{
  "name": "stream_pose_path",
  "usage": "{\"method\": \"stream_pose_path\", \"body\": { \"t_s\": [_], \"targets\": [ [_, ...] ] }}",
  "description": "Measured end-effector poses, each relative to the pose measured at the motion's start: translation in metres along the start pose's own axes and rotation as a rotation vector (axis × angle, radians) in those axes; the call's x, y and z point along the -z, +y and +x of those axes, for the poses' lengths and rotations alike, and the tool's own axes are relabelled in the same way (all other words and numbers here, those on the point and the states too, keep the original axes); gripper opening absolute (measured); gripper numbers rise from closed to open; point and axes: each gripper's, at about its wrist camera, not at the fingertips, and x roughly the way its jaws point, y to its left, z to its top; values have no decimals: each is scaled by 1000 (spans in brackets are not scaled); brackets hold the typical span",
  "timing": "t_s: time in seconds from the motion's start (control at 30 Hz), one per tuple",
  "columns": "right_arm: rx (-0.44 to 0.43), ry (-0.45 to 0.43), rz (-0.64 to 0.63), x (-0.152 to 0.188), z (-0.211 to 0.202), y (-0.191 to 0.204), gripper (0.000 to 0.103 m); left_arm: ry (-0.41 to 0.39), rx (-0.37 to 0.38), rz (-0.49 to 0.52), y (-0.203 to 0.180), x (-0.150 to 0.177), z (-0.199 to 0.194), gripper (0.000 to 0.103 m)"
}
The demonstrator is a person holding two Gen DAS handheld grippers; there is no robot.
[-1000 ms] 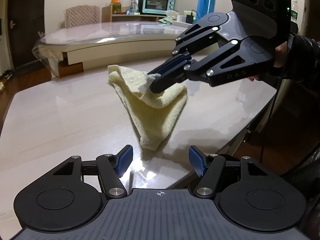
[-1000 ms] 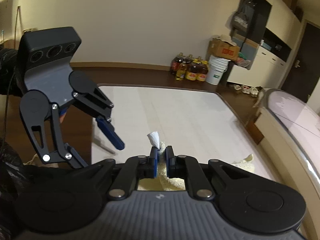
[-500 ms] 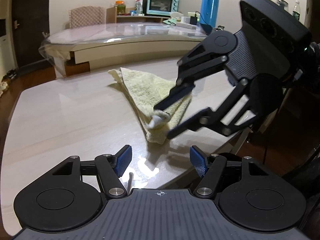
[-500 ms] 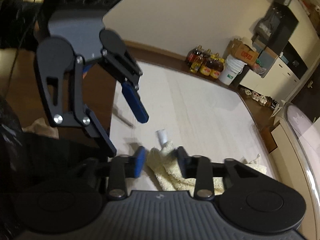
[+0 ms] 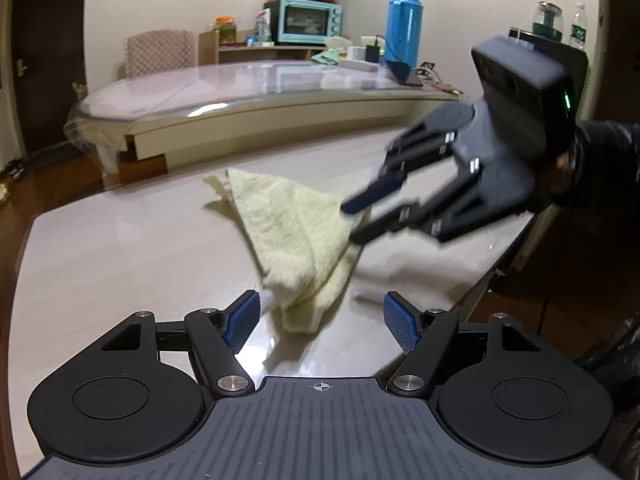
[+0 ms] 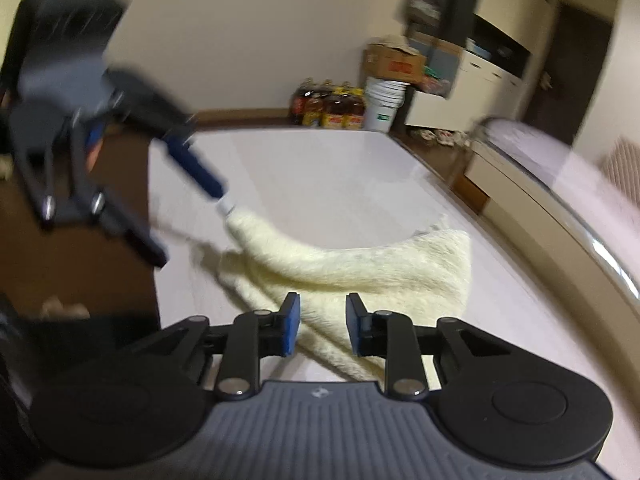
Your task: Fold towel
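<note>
A pale yellow towel point(image 5: 296, 240) lies crumpled and roughly folded on the light table point(image 5: 120, 248); it also shows in the right wrist view point(image 6: 360, 268). My left gripper point(image 5: 320, 320) is open and empty, with its near corner between the spread fingers. It shows blurred in the right wrist view point(image 6: 188, 216) at the towel's left tip. My right gripper point(image 6: 322, 326) is open and empty just above the towel's near fold. In the left wrist view the right gripper point(image 5: 356, 220) hovers open at the towel's right edge.
A second, glass-topped table point(image 5: 260, 84) stands beyond, with a blue thermos point(image 5: 404, 28) and a teal oven point(image 5: 308, 20) behind it. The table's right edge point(image 5: 500, 264) is close to the towel. Oil bottles point(image 6: 328, 108) and a white bucket point(image 6: 384, 104) stand on the floor.
My right gripper let go of the towel corner it held aloft, opened and drew back to the right. The towel dropped flat onto the table. My left gripper moved closer to the towel's near corner.
</note>
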Motion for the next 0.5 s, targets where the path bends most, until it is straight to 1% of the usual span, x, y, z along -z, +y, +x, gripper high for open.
{"method": "stream_pose_path", "body": {
  "t_s": [0.07,0.17,0.27,0.3,0.33,0.37,0.4,0.5],
  "targets": [
    [14,15,-94,-2,8,11,28,5,1,16,0,-4,2,73],
    [10,53,-185,-3,20,19,28,13,3,29,0,-8,5,74],
    [-8,66,-209,-4,29,20,27,14,7,37,1,-12,8,74],
    [-13,65,-204,-4,29,19,25,13,9,38,2,-13,9,74],
    [-18,63,-200,-4,30,17,17,13,18,34,2,-15,10,74],
    [-22,62,-199,-3,30,16,11,12,24,33,2,-16,12,74],
    [-25,64,-201,-2,29,15,7,12,28,36,1,-17,13,74],
    [-36,62,-212,2,20,11,6,12,39,44,-1,-19,16,74]
  ]
}}
